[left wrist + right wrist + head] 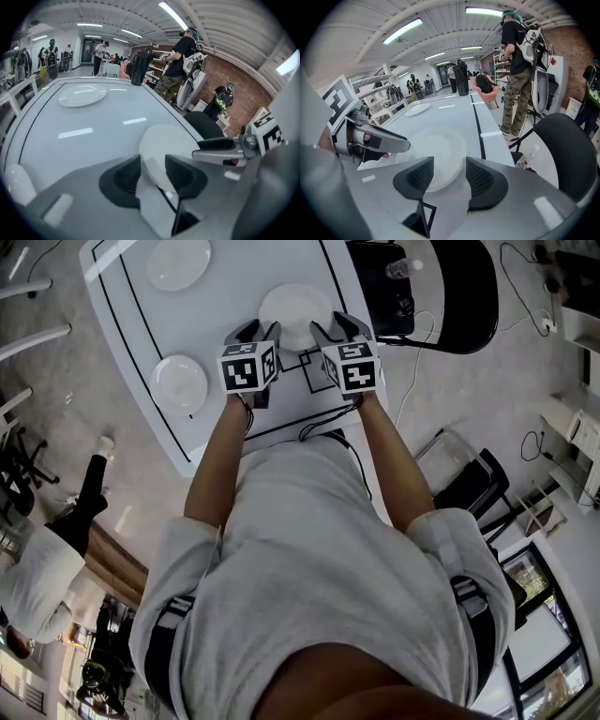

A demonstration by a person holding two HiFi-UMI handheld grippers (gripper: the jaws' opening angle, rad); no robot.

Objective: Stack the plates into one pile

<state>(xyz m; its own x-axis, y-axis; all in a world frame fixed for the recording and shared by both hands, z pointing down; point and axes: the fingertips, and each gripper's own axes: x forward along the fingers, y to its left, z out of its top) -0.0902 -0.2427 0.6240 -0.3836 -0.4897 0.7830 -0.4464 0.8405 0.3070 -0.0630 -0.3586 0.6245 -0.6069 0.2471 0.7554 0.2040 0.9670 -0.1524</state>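
Observation:
Three white plates lie apart on the white table (225,306): one in the middle (295,315), one at the far left (178,263), one at the near left (180,382). My left gripper (251,334) and right gripper (336,329) stand side by side at the middle plate's near rim, both open. In the left gripper view the middle plate (166,147) shows through the gap of the left gripper (152,165), the pads off it. In the right gripper view the same plate (438,152) lies just beyond the right gripper (449,169).
A black chair (450,287) with a water bottle (403,268) on its seat stands by the table's right edge. A tall dark flask (140,68) is at the table's far end. A person (518,61) stands beside the table there. Black lines mark the tabletop.

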